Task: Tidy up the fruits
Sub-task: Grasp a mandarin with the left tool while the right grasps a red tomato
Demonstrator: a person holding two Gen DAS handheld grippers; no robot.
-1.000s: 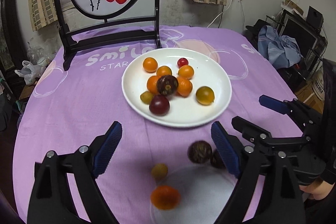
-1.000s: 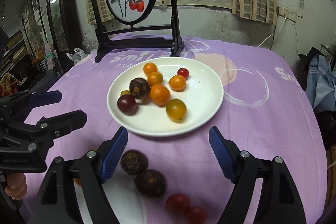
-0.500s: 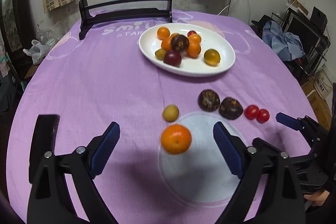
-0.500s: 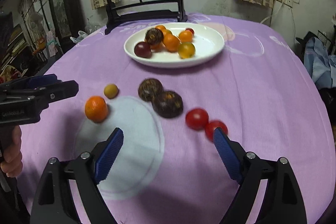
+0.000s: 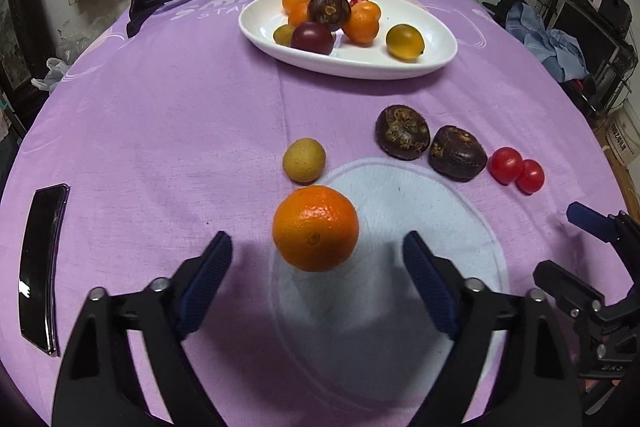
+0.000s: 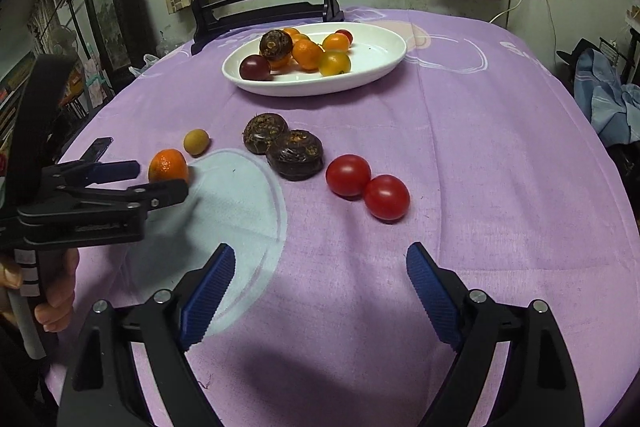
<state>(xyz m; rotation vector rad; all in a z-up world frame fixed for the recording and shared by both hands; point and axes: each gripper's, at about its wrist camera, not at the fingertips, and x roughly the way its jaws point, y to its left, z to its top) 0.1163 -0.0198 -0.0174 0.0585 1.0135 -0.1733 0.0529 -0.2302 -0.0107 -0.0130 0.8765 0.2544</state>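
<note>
An orange point(image 5: 316, 229) lies on the purple cloth at the edge of a pale round patch. My left gripper point(image 5: 316, 247) stands over it, the orange between its fingertips; its jaws are closing and the pads do not touch the fruit. Beyond lie a small yellow-brown fruit point(image 5: 304, 160), two dark brown fruits point(image 5: 402, 132) and two red tomatoes point(image 5: 506, 165). My right gripper point(image 6: 320, 255) is open and empty, with the tomatoes point(image 6: 348, 175) a short way ahead of it. A white plate point(image 5: 360, 69) at the back holds several fruits.
A black phone point(image 5: 40, 267) lies near the table's left edge. A dark wooden stand point(image 6: 264, 15) with a round painted panel rises behind the plate. A hand point(image 6: 56, 295) holds the left gripper's point(image 6: 162, 181) grip. The table's edge drops off to the right.
Both views have drawn back from the plate and sunk toward the near fruits. My left gripper has come down around the orange and its jaws have narrowed.
</note>
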